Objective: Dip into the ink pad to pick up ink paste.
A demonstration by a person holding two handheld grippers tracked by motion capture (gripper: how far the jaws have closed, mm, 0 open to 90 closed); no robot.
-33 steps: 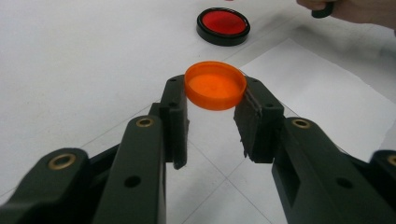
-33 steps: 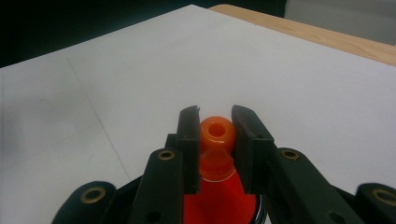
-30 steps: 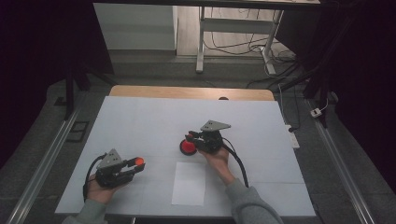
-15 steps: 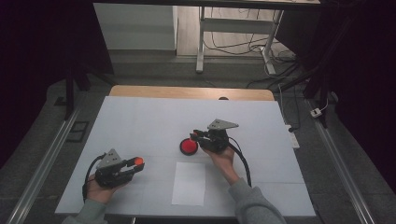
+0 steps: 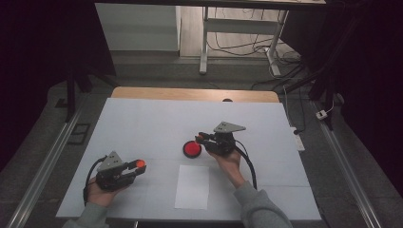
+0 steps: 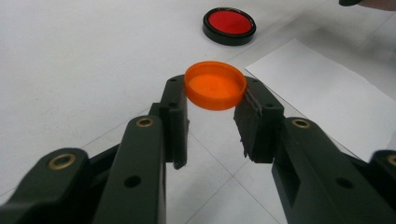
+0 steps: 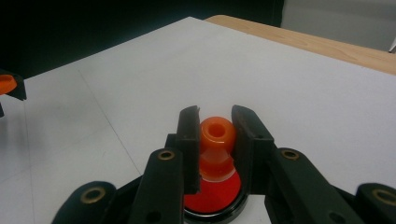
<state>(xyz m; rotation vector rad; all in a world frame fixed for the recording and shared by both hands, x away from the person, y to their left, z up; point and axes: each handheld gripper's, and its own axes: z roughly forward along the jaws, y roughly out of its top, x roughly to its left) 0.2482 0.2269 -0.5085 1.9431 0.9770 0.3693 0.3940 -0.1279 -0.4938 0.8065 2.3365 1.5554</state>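
Left gripper (image 6: 212, 109) pinched round a smooth orange plastic cap (image 6: 215, 85); right gripper (image 7: 215, 135) clamped on a glossy orange ring-topped piece (image 7: 216, 132), above red dish (image 5: 192, 148).

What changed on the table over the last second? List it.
The right claw, shut on an orange nozzle-like piece, drifted slightly away from the person, above the red dish. The left claw kept gripping the orange cap; the white sheet stayed put.
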